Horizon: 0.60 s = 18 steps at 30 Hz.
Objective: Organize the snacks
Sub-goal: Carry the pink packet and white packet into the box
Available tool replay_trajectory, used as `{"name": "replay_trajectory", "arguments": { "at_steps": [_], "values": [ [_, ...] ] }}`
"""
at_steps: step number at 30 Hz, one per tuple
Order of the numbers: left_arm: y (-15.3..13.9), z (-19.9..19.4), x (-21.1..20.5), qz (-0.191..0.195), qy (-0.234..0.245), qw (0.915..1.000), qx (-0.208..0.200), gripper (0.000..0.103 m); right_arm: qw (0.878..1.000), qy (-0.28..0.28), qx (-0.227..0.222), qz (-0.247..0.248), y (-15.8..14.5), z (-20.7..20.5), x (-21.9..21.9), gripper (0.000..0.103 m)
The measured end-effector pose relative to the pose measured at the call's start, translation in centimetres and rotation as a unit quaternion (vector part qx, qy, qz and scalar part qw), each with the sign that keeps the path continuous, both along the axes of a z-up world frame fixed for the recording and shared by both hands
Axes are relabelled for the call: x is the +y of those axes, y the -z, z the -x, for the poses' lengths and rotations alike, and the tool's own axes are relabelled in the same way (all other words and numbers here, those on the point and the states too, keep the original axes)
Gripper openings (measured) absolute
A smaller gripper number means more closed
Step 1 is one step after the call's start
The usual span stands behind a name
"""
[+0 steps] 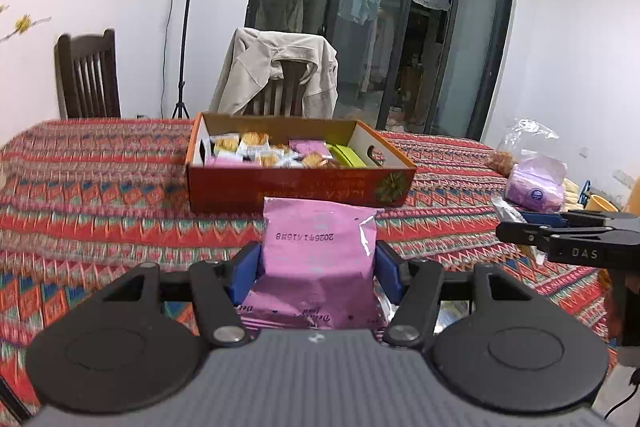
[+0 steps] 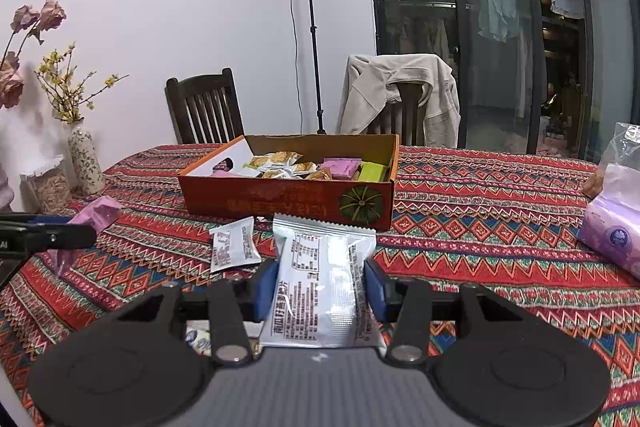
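My left gripper (image 1: 318,267) is shut on a pink snack packet (image 1: 318,247), held above the patterned tablecloth just short of the orange cardboard box (image 1: 300,187). That box holds several wrapped snacks, among them pink and green packs. My right gripper (image 2: 322,287) is shut on a silver-white snack packet (image 2: 320,287), also in front of the box (image 2: 288,199). A small white packet (image 2: 234,245) lies on the cloth to its left. The right gripper shows at the right edge of the left wrist view, and the left gripper with its pink packet (image 2: 96,217) shows at the left edge of the right wrist view.
A purple tissue pack (image 1: 534,187) and a clear plastic bag (image 1: 528,135) sit at the table's right side. A flowered vase (image 2: 84,163) stands at the far left. Two wooden chairs stand behind the table, one draped with a beige jacket (image 1: 276,71). A light stand (image 2: 312,27) rises by the wall.
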<state>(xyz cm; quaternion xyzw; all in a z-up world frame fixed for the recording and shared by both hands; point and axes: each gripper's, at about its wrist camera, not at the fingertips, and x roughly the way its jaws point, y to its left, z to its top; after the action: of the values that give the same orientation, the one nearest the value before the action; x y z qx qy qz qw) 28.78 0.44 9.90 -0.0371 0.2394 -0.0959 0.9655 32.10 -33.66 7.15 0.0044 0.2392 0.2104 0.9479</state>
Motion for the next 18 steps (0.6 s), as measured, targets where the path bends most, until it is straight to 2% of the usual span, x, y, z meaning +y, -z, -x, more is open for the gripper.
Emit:
{"name": "replay_trajectory", "arguments": {
  "at_steps": [4, 8, 12, 14, 18],
  "values": [
    [-1.8, -3.5, -0.4, -0.015, 0.012, 0.9997, -0.018, 0.061, 1.000, -0.009, -0.014, 0.015, -1.3, -1.9, 0.3, 0.046],
    [-3.9, -7.9, -0.3, -0.011, 0.021, 0.9995, -0.020, 0.061, 0.999, -0.026, -0.040, 0.024, -3.7, -4.7, 0.8, 0.046],
    [-6.0, -12.6, 0.1, -0.005, 0.037, 0.9990, -0.025, 0.061, 0.997, -0.050, -0.053, 0.028, -6.3, -9.0, 1.0, 0.046],
    [-7.0, -15.4, 0.4, 0.003, 0.031, 0.9993, -0.020, 0.061, 0.996, -0.063, -0.053, 0.026, -7.6, -11.7, 1.2, 0.046],
    [-8.2, -21.4, 0.6, 0.013, 0.039, 0.9991, 0.004, 0.061, 0.996, -0.071, -0.041, 0.030, -9.2, -17.8, 2.3, 0.046]
  ]
}}
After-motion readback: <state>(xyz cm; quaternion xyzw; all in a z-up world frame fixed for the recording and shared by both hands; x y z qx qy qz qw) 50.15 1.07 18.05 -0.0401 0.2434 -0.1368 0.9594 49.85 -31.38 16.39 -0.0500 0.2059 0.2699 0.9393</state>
